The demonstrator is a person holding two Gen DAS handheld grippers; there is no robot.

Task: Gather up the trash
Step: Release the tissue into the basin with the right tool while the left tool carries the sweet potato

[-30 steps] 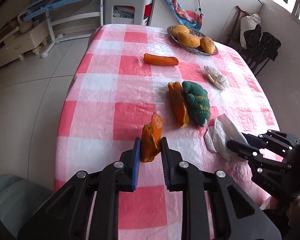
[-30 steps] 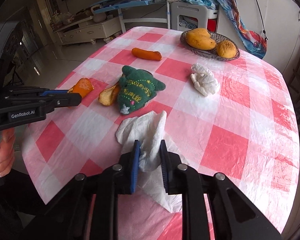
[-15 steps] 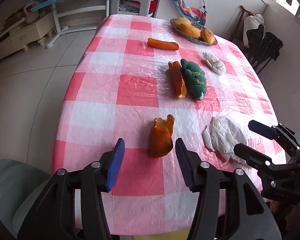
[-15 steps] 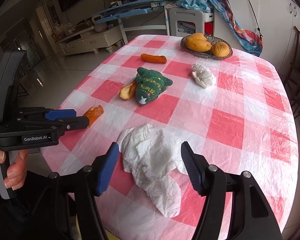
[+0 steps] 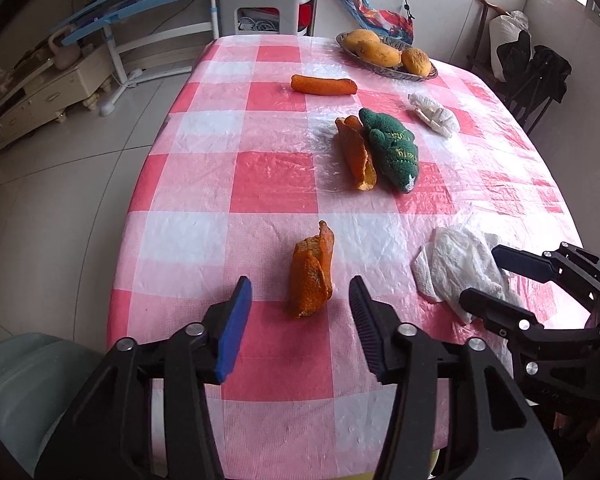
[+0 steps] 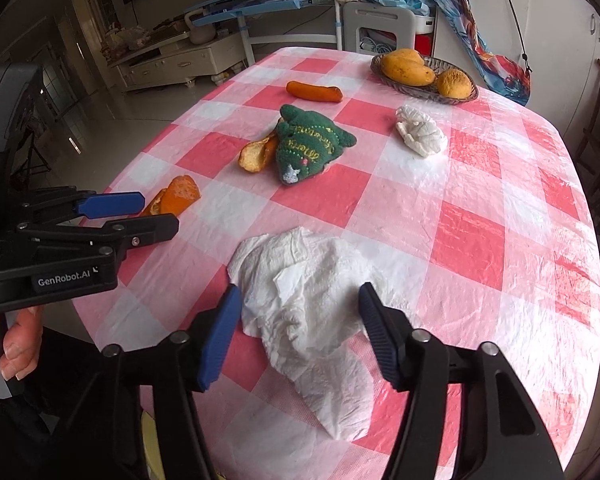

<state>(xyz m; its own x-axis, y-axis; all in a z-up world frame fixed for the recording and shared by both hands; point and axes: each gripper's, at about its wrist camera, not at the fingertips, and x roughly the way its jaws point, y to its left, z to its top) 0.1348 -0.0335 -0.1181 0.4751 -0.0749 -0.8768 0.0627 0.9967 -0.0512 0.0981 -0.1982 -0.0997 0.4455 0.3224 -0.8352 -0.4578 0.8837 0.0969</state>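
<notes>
An orange peel point(image 5: 312, 274) lies on the checked tablecloth just ahead of my open left gripper point(image 5: 300, 306); it also shows in the right wrist view point(image 6: 176, 199). A crumpled white tissue point(image 6: 308, 296) lies between the jaws of my open right gripper point(image 6: 300, 308), not held; it shows in the left wrist view point(image 5: 460, 268) too. A second peel point(image 5: 358, 156) lies against a green knitted toy point(image 5: 394, 152). Another white tissue wad point(image 6: 420, 134) lies further back.
An orange carrot-like piece point(image 5: 324, 85) and a dish of mangoes point(image 5: 388, 56) sit at the far end. The table's left edge point(image 5: 140, 208) drops to tiled floor. A dark chair point(image 5: 536, 76) stands at the right, shelving and a white stool behind.
Both grippers have opened, letting go of the peel and the tissue, which now lie on the table. Both grippers pulled back toward the near edge.
</notes>
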